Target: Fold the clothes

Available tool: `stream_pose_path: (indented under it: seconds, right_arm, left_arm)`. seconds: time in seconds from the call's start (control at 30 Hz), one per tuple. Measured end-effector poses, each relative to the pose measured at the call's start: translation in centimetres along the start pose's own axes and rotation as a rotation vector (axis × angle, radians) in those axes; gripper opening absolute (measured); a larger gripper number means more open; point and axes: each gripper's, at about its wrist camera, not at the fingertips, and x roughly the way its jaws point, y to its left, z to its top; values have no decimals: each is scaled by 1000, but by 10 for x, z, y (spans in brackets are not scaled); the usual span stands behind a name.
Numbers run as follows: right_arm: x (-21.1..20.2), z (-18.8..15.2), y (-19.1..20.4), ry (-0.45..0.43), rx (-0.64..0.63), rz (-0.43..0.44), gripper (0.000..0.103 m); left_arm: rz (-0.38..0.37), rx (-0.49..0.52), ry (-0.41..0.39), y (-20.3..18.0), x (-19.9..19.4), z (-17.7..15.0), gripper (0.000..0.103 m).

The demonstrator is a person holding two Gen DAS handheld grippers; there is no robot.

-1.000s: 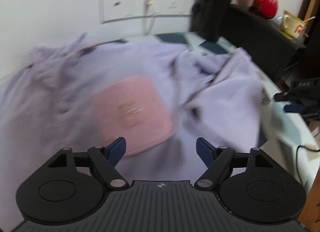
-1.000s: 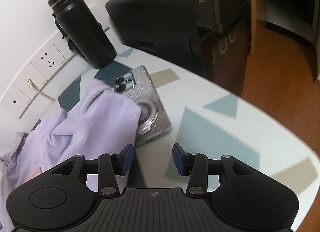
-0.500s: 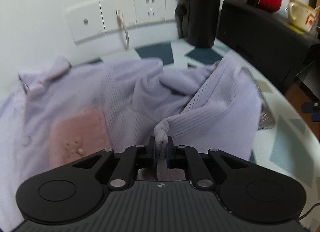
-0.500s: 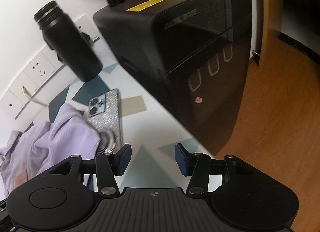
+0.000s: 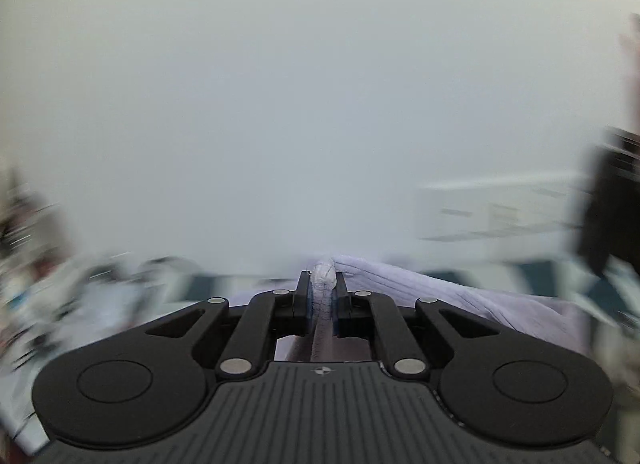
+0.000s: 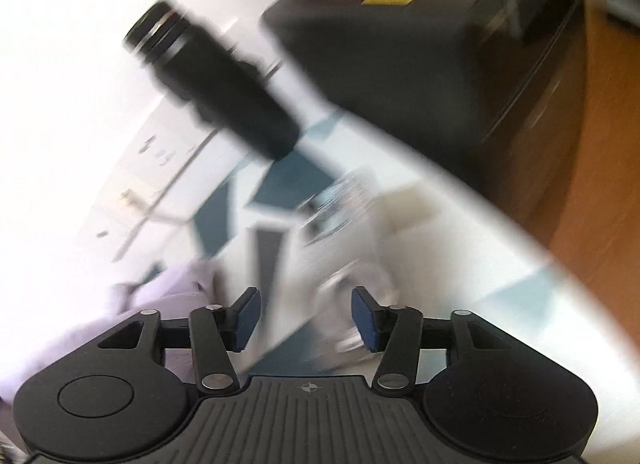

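My left gripper [image 5: 322, 288] is shut on a bunched fold of the lilac ribbed garment [image 5: 460, 296], lifted so that the cloth trails down to the right and the white wall fills the view. In the right wrist view, blurred, the same lilac garment [image 6: 160, 296] lies at the lower left on the patterned table [image 6: 460, 264]. My right gripper [image 6: 306, 318] hovers over the table beside the cloth, its jaws opening with nothing between them.
A black flask [image 6: 216, 84] stands by the wall sockets [image 6: 160, 152]. A glittery phone [image 6: 344, 204] lies on the table ahead of the right gripper. A black cabinet [image 6: 420, 44] stands at the table's edge, with wooden floor [image 6: 592, 184] to the right.
The left gripper closed on a fold of the lilac garment and has lifted it, tipping up toward the wall. The right gripper swung sideways over the table and its jaws widened a little.
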Motion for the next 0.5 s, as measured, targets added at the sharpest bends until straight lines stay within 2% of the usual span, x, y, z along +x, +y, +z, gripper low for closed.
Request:
stream_pose_path:
  seconds: [0.07,0.13,0.17,0.2,0.27,0.33,0.43,0.5]
  right_arm:
    - [16,-17,21,74,25,38,50]
    - [30,-32,40,149,20,64,50]
    - [35,-40,49,168,1,65,50]
    - [40,-47,59,188,-17,66,50]
    - [43,-60,73,196,-56,56,50]
    - [44,-69,83,193,-75,35,50]
    - [45,-80,98,174,-82,4,50]
    - [42,-89,110,156,-81,3,50]
  left_arm:
    - [119,-41,31,25,10,-5,10]
    - [220,-70,62,48,20,-11,16]
    - [209,-45,78,51,24,-17,29]
    - [198,-21,94,55,29,-23,52]
    - [143,-8,118,61,39,-34,74]
    - [49,-46,172,73,49,-44,74]
    - [-126,-193,301,102,66,-61,74]
    - [-209,-302,388,125,76,-79,74]
